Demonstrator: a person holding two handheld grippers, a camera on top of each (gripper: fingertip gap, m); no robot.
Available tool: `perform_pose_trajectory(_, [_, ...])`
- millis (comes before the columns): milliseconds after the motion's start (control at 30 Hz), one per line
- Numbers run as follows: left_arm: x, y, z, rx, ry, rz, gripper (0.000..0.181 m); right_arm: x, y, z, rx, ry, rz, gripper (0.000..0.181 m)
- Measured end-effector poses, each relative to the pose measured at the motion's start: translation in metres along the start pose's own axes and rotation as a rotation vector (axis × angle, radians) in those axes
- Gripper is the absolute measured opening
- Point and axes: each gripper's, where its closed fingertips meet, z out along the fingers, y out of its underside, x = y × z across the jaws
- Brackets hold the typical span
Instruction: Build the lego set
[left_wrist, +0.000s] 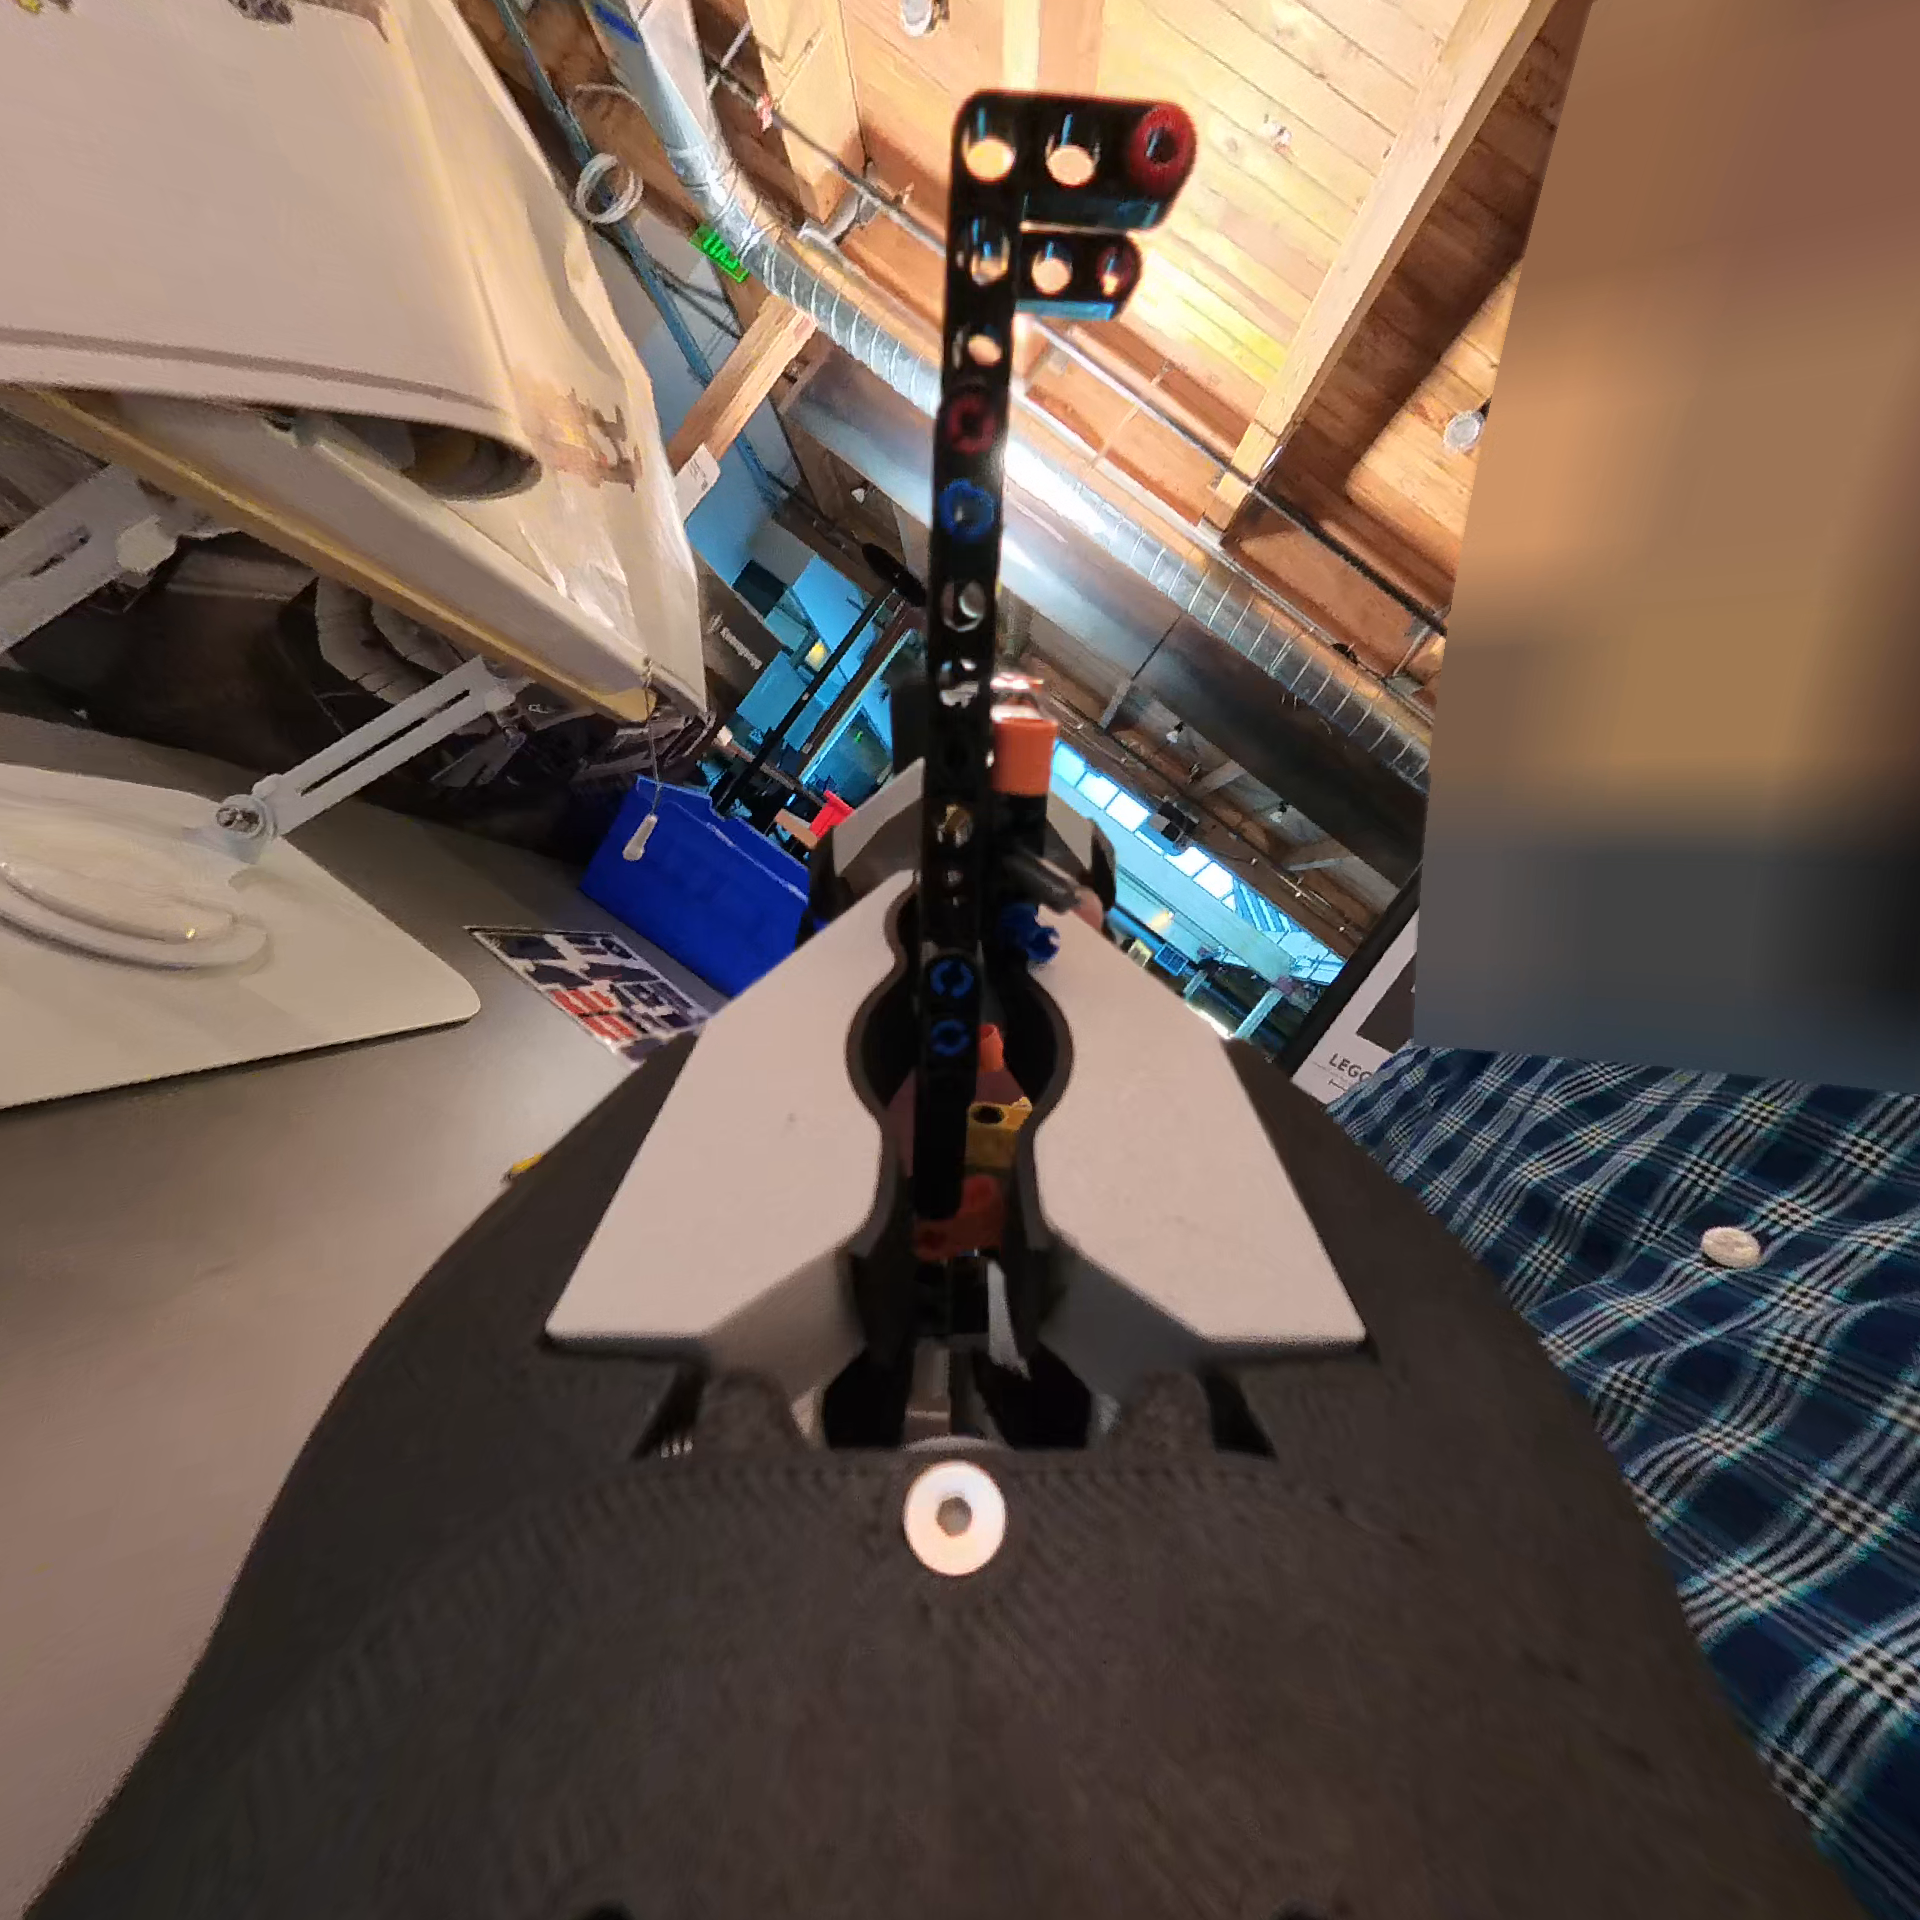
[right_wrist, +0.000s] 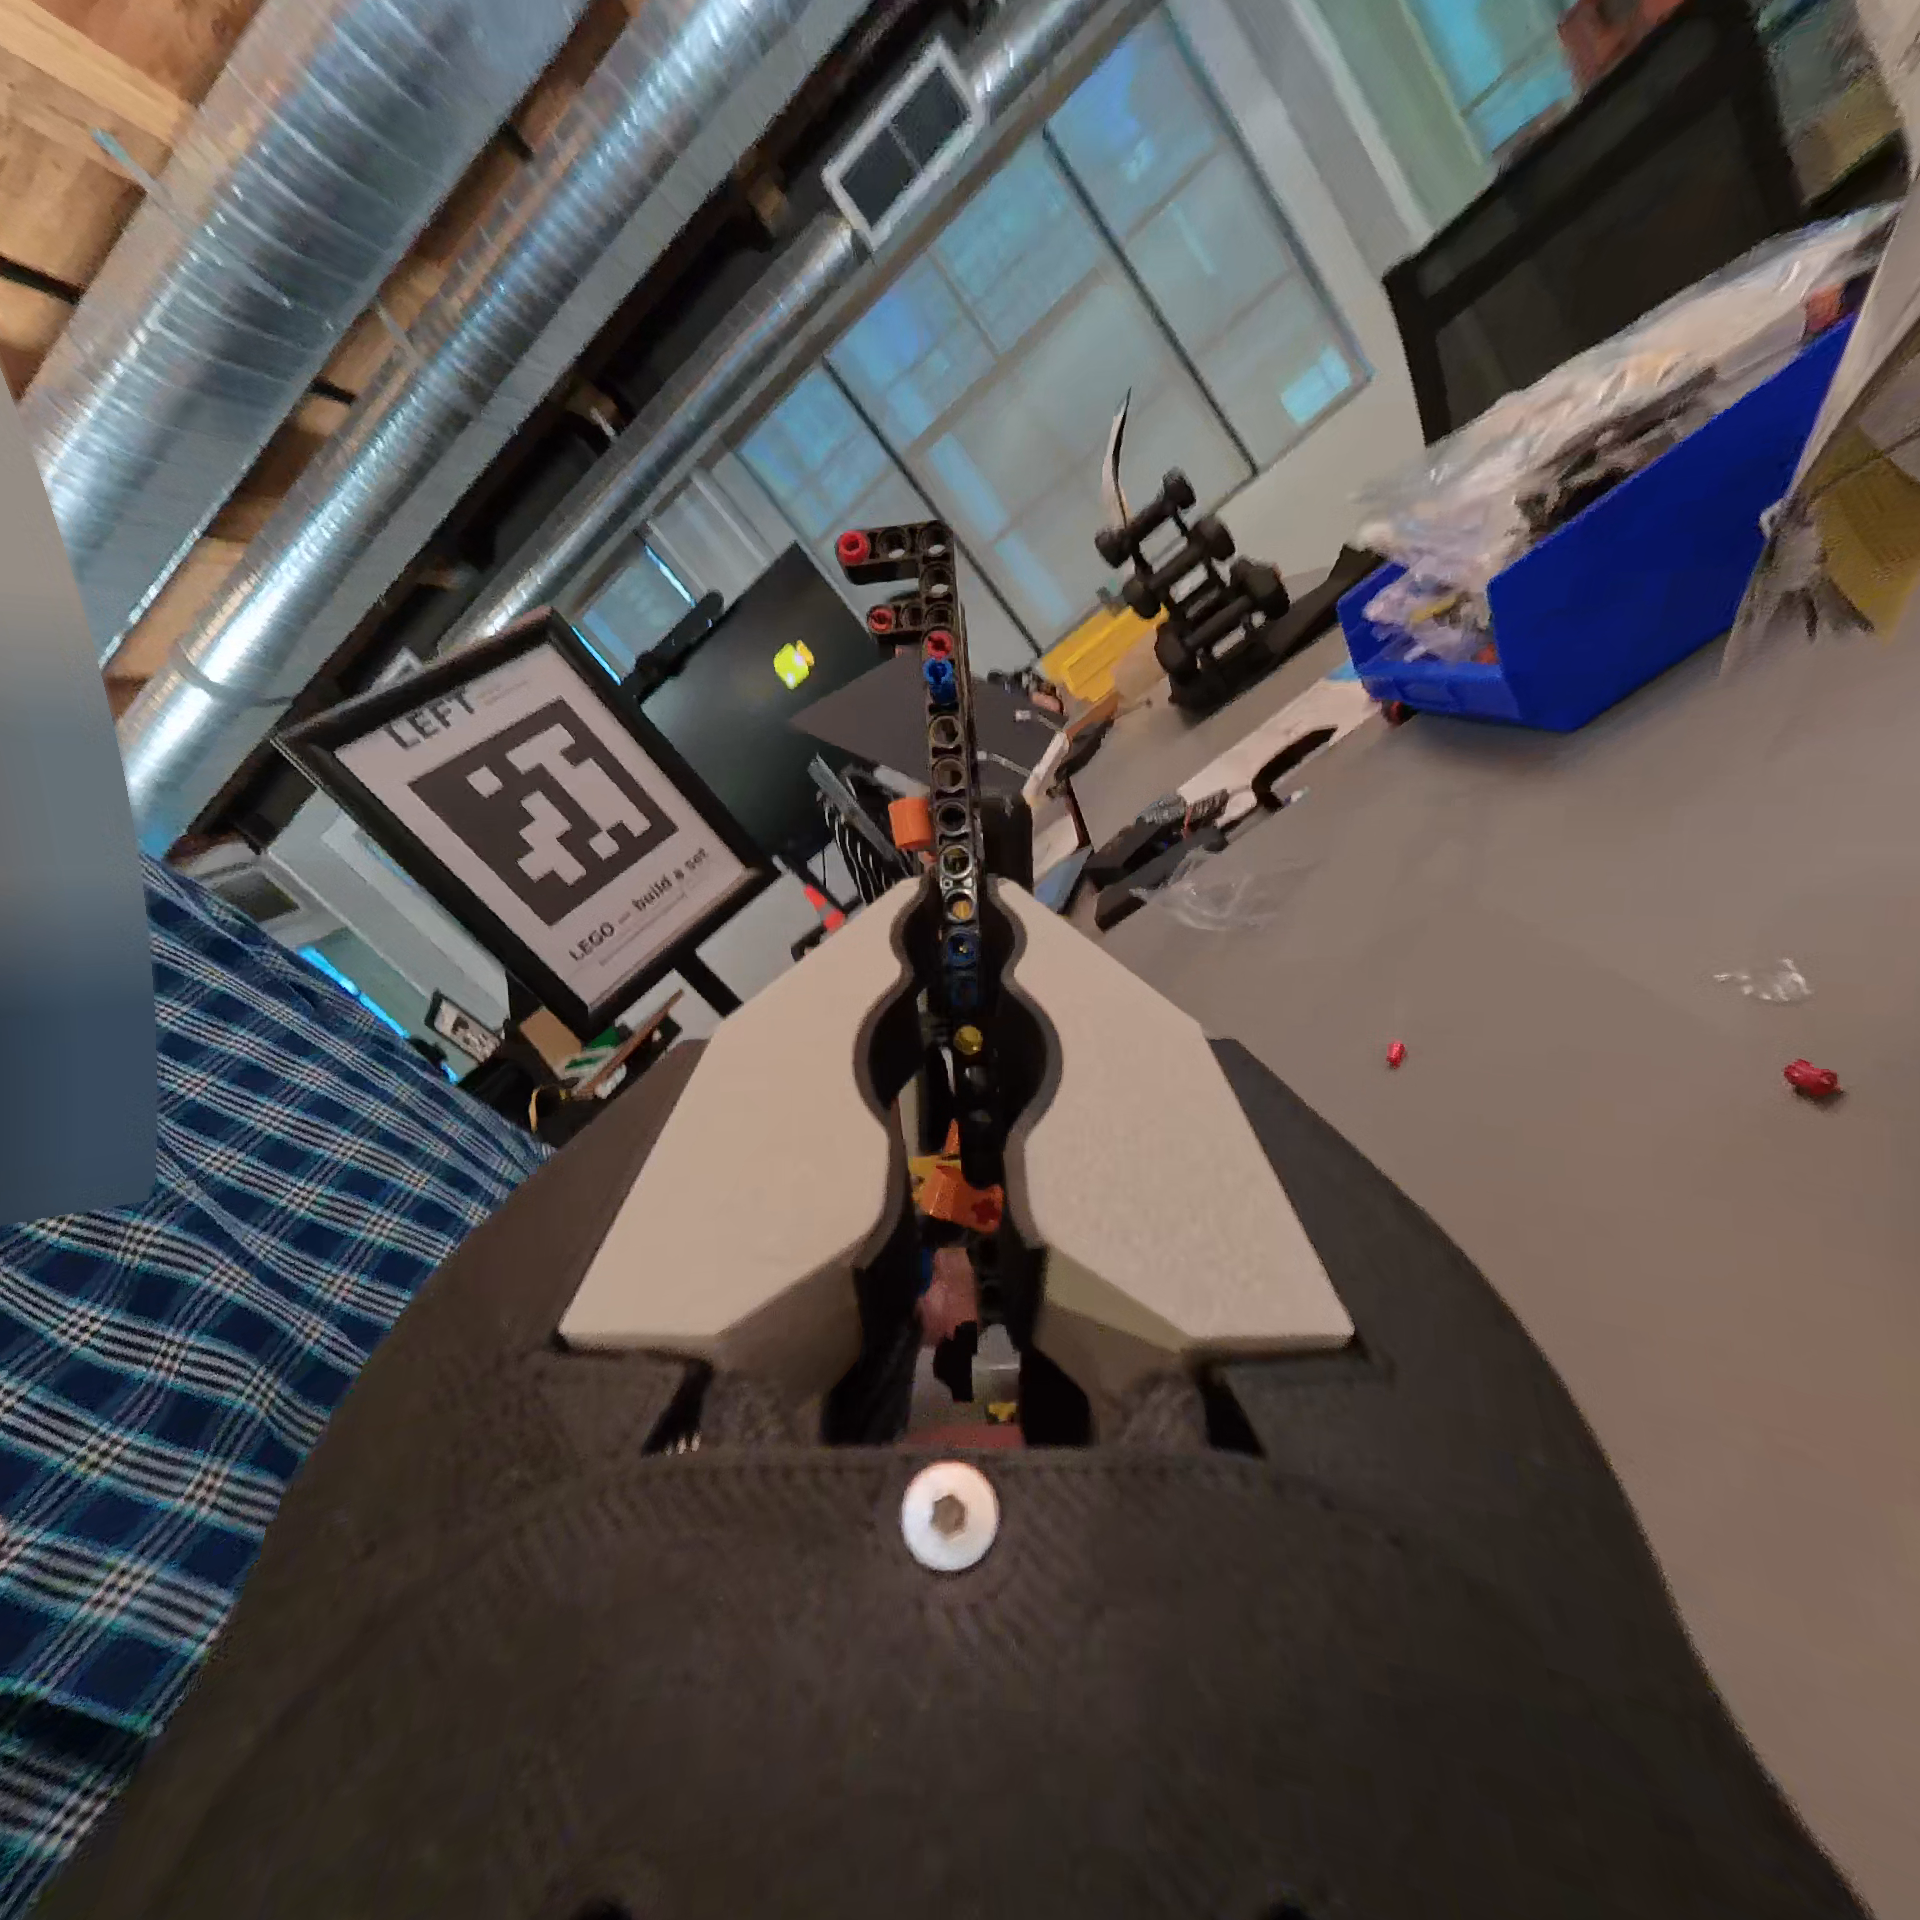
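A lego assembly is built on a long black holed beam (left_wrist: 966, 582) with red and blue pins, an L-shaped black piece on top and an orange part on its side. It stands up between the grey fingers (left_wrist: 769, 1143) of my left gripper (left_wrist: 971, 904), which is shut on its lower part. The right wrist view shows the same beam (right_wrist: 948, 748) from its other side, held between the fingers (right_wrist: 1143, 1174) of my right gripper (right_wrist: 956, 894), also shut on it. Yellow, orange and red parts sit low between the jaws, partly hidden.
The grey table (right_wrist: 1507, 1039) carries two small red pieces (right_wrist: 1811, 1077), a clear bag scrap (right_wrist: 1766, 982) and a blue parts bin (right_wrist: 1621, 623). An open instruction booklet (left_wrist: 312, 208) on a white stand (left_wrist: 208, 987) is left. A framed sign (right_wrist: 530, 800) and a plaid-shirted person (left_wrist: 1662, 1299) are close. My left and right fingertips are right by each other.
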Motion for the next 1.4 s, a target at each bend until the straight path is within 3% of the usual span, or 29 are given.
perform_pose_trajectory(33, [-0.003, 0.002, -0.001, -0.011, -0.013, -0.005, 0.009, 0.003, 0.000, -0.001, -0.024, 0.015, -0.015, 0.004])
perform_pose_trajectory(133, [-0.004, 0.009, -0.003, -0.041, -0.011, -0.010, 0.009, 0.002, -0.002, 0.001, -0.078, 0.036, -0.078, 0.014])
perform_pose_trajectory(500, [-0.003, 0.010, -0.008, 0.002, 0.036, -0.082, 0.009, 0.009, 0.015, 0.002, -0.195, -0.013, -0.036, 0.012])
perform_pose_trajectory(600, [-0.005, 0.016, -0.006, -0.033, 0.021, -0.066, 0.009, 0.010, 0.012, 0.002, -0.175, -0.006, -0.045, 0.005])
perform_pose_trajectory(800, [-0.011, 0.017, -0.009, -0.024, -0.006, -0.060, 0.008, 0.017, 0.016, 0.004, -0.212, 0.035, -0.051, 0.004])
perform_pose_trajectory(1100, [-0.011, 0.015, -0.010, 0.012, -0.020, -0.034, 0.007, 0.016, 0.014, 0.004, -0.137, 0.033, -0.047, 0.003])
perform_pose_trajectory(1400, [-0.005, 0.022, -0.011, -0.070, 0.012, -0.003, 0.007, 0.009, 0.019, -0.002, -0.238, 0.003, -0.064, 0.003])
